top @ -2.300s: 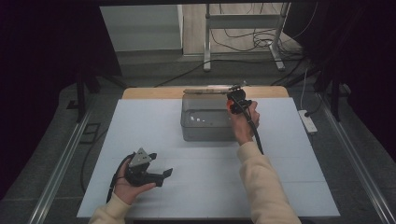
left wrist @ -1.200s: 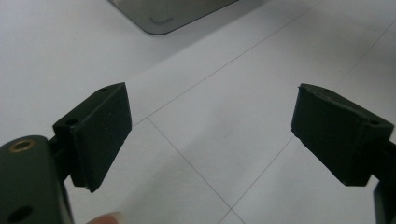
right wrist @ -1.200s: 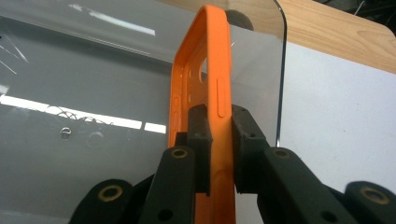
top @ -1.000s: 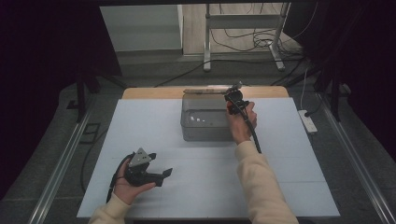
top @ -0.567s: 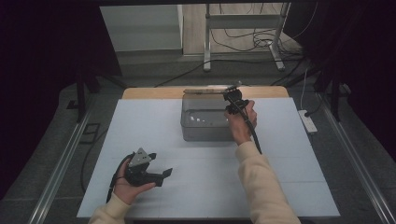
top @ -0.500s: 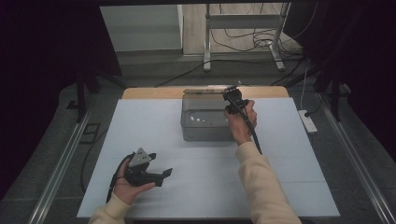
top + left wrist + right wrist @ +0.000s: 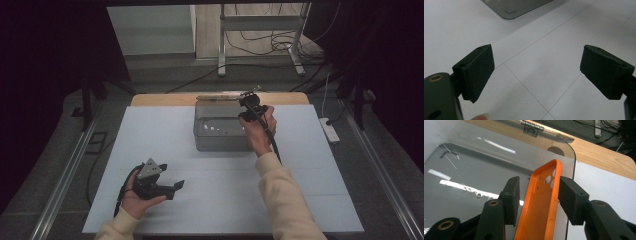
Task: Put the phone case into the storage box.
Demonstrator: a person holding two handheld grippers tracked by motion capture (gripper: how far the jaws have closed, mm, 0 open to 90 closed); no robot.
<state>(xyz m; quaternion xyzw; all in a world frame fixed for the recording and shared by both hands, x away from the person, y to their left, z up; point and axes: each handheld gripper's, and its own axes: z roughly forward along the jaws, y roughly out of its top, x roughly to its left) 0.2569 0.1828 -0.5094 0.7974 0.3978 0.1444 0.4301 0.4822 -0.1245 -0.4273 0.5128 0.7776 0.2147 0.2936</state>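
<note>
Nearest the person, the left gripper point(image 7: 172, 186) rests low on the white table point(image 7: 320, 170), its jaws spread wide over bare surface in the left gripper view. Farther off, the right gripper point(image 7: 539, 190) pinches an orange phone case point(image 7: 541, 205), hollow side showing, with camera cutouts near its top, over the grey box point(image 7: 220, 132) with a clear hinged lid point(image 7: 486, 160). From the high view the case itself cannot be made out.
</note>
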